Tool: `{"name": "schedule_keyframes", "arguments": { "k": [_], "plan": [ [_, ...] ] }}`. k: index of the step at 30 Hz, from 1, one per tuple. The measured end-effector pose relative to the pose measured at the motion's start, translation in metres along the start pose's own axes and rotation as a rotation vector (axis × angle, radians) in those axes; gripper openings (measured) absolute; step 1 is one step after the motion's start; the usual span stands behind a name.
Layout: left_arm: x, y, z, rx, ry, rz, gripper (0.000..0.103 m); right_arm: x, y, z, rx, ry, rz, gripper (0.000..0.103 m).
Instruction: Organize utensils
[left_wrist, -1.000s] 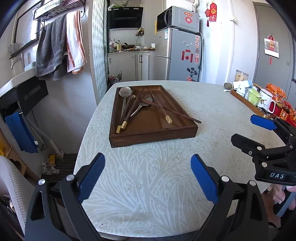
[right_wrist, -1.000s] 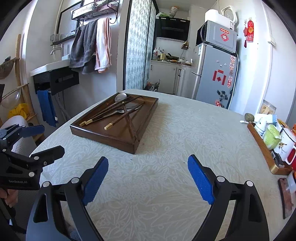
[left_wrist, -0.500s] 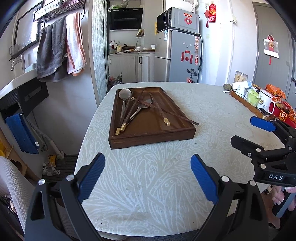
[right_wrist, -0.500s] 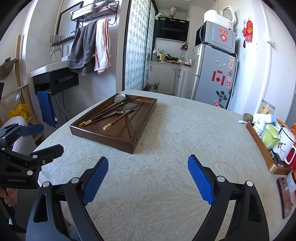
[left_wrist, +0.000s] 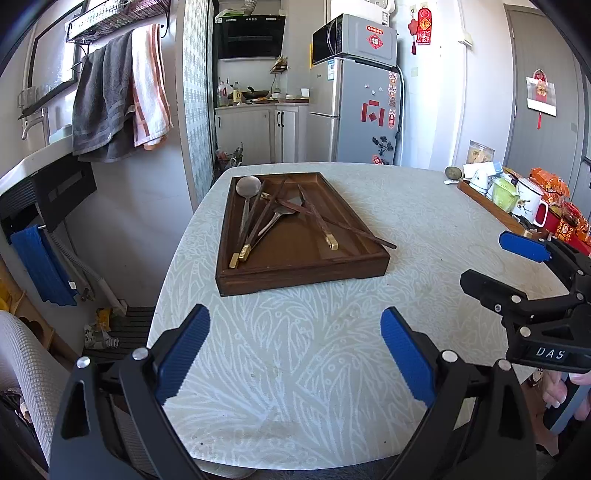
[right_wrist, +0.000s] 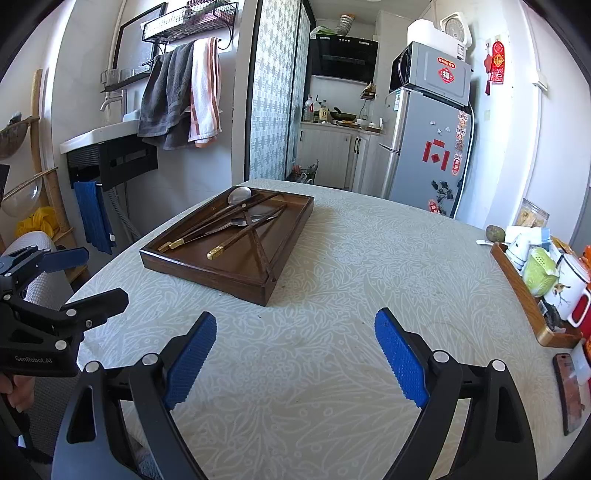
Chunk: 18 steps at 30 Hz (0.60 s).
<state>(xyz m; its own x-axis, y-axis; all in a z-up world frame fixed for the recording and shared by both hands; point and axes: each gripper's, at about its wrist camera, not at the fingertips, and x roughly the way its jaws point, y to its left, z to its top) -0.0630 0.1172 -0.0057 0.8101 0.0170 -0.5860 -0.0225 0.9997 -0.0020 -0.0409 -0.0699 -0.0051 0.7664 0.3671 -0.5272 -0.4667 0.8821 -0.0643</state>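
From the left wrist, the left gripper (left_wrist: 295, 347) is seen spread wide over the table (left_wrist: 406, 229), nothing between its jaws. A wooden tray (left_wrist: 295, 258) of crossed utensils (left_wrist: 280, 214) lies ahead.

From the right wrist, the right gripper (right_wrist: 295, 350) is likewise spread and empty, the tray (right_wrist: 207, 269) ahead to its left.

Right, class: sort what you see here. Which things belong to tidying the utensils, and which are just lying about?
Belongs to the job:
- wooden tray
- spoon
- chopsticks, crossed in a heap, one poking over the tray's edge
- left tool and right tool, both open and holding nothing

Just lying about:
- mugs
- snack packets
- towels
- fridge
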Motion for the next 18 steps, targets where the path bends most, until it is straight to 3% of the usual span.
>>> {"name": "schedule_keyframes", "arguments": {
  "k": [18],
  "plan": [
    [-0.0001,0.0012,-0.0007,-0.005,0.009,-0.005,0.096,-0.0015,-0.0013,0.0005,0.003,0.004,0.044,0.089]
  ]
}}
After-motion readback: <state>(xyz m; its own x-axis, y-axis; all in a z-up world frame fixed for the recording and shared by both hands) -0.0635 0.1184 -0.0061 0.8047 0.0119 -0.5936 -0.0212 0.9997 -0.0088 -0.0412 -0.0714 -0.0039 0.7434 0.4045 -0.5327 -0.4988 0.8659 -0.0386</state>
